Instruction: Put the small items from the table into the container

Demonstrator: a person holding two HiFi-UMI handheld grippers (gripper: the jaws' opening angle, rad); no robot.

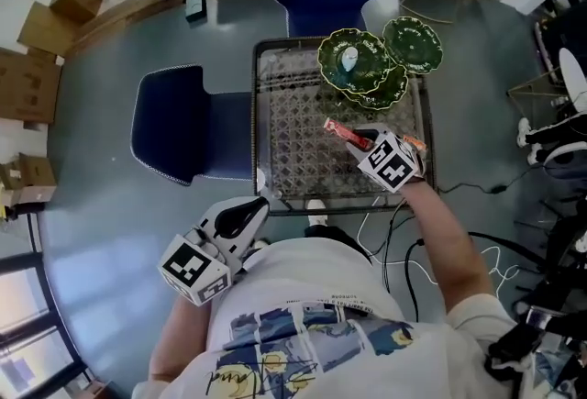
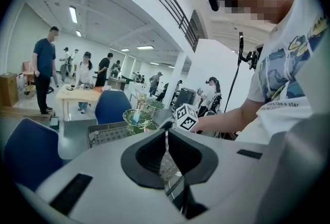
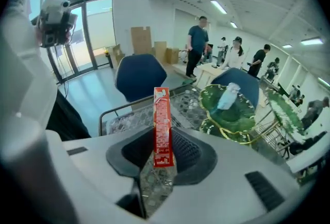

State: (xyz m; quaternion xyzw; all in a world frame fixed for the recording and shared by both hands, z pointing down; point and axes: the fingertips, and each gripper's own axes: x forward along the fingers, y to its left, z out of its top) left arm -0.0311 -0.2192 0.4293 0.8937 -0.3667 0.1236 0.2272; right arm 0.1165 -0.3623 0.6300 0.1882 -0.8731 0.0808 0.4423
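While pinching slim red packet (image 3: 163, 115) upright in clamped right gripper (image 3: 163, 147), carry over tabletop (image 1: 275, 127) to green leaf dish (image 1: 374, 69) at far right corner, release low; left gripper (image 2: 166, 139) jaws together, empty.

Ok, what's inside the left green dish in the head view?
One pale item lies in the dish. The dish below is mostly covered, so its contents can't be seen.

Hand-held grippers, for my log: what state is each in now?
Left hand-held gripper: shut, nothing between its jaws.
Right hand-held gripper: shut on the red packet.
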